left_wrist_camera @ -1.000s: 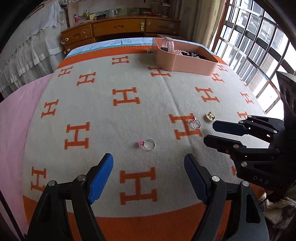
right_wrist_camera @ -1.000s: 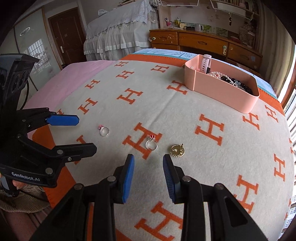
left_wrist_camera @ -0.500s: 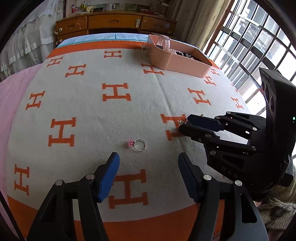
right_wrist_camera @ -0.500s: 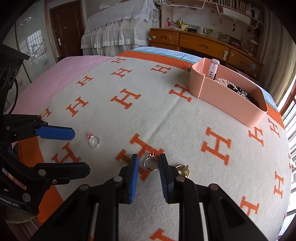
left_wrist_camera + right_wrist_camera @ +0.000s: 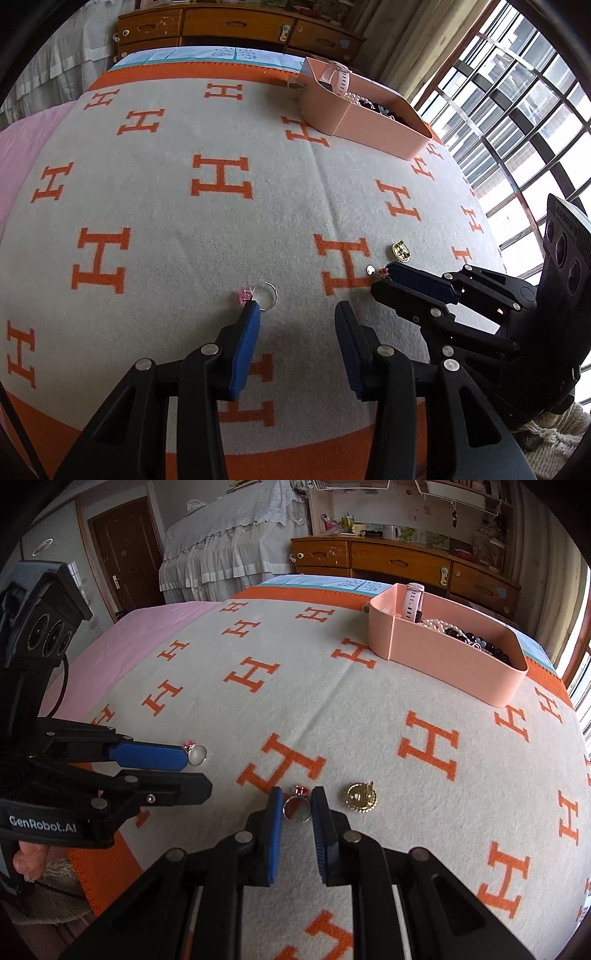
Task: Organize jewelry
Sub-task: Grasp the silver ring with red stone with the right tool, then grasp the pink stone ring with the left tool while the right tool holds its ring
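Both jaws closing: right gripper (image 5: 297,808) straddling red-stone ring (image 5: 296,806), left gripper (image 5: 297,317) beside pink-stone ring (image 5: 265,294); gold brooch (image 5: 361,797) waiting; pink organizer box (image 5: 443,657) part-filled.

1. A bed (image 5: 122,642) carried everything; a pink sheet showed along one side.
2. A grey blanket (image 5: 369,716) with orange H marks and an orange border lay spread over it.
3. A pink tray (image 5: 443,657) sat on the blanket's far part, well apart from the rings.
4. A ring with a pink stone (image 5: 264,295) lay flat on the blanket.
5. A ring with a red stone (image 5: 297,805) lay near a gold brooch (image 5: 360,798), not touching it.
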The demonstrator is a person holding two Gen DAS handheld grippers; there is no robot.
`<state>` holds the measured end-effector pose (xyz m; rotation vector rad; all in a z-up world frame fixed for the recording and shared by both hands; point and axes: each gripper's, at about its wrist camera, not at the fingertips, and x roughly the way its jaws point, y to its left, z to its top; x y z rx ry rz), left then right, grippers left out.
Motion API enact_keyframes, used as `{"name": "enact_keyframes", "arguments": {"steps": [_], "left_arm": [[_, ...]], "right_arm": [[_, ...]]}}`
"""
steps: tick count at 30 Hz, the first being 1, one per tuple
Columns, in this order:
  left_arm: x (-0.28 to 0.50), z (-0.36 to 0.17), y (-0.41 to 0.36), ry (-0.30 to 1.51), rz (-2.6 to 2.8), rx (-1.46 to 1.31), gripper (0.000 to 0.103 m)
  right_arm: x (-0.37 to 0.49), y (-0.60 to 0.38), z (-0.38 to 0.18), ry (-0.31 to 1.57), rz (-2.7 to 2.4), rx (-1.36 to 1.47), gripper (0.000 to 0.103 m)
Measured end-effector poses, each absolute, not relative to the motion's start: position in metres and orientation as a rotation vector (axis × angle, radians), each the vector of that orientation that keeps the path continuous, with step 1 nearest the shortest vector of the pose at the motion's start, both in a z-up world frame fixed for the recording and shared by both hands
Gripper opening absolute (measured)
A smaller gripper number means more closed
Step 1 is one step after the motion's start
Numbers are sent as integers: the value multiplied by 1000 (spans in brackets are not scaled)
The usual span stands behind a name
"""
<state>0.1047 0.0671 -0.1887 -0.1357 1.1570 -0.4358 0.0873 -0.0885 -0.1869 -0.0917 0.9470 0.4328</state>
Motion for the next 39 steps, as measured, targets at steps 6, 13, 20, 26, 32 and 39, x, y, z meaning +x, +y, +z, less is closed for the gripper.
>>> {"name": "enact_keyframes", "arguments": {"steps": [6, 13, 20, 26, 32, 39], "left_arm": [[112, -188, 65, 1167, -399, -125, 41], [117, -187, 66, 1174, -355, -111, 41], [126, -186, 47, 1161, -352, -8, 41], [128, -186, 28, 1138, -318, 155, 34], [129, -185, 39, 1131, -320, 113, 7], [123, -186, 45, 1112, -336, 61, 6]], "right_arm": [[77, -95, -187, 939, 451, -56, 16], [76, -98, -184, 923, 462, -39, 16], [78, -101, -186, 932, 471, -17, 16], [82, -106, -189, 942, 462, 6, 16], [82, -108, -190, 941, 463, 16, 16], [82, -110, -189, 938, 461, 26, 16]]}}
